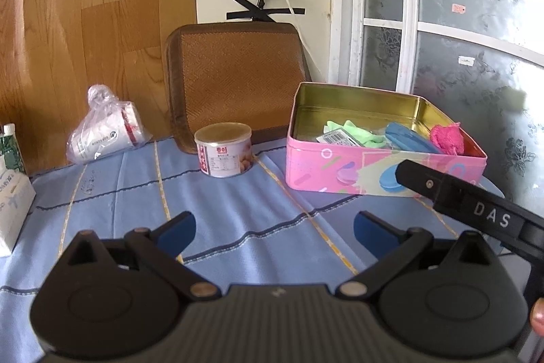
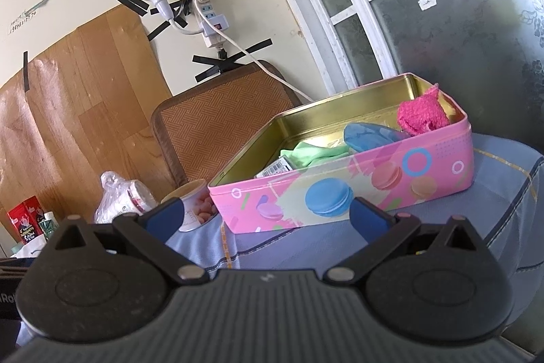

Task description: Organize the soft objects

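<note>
A pink tin box (image 1: 343, 170) with a gold inside stands on the blue tablecloth at the right; it also shows in the right wrist view (image 2: 408, 172). Inside lie a green cloth (image 1: 357, 133) (image 2: 316, 153), a blue soft pad (image 1: 408, 136) (image 2: 369, 133) and a pink fuzzy cloth (image 1: 447, 136) (image 2: 421, 114). My left gripper (image 1: 273, 232) is open and empty above the cloth, left of the box. My right gripper (image 2: 267, 216) is open and empty just in front of the box's near wall. Part of the right gripper's body (image 1: 476, 210) shows in the left wrist view.
A round can (image 1: 223, 148) stands left of the box. A plastic bag with cups (image 1: 105, 130) lies further left. A brown woven cushion (image 1: 234, 77) leans on the wall behind. A white carton (image 1: 12, 203) sits at the left edge. A frosted window (image 1: 459, 22) is at the right.
</note>
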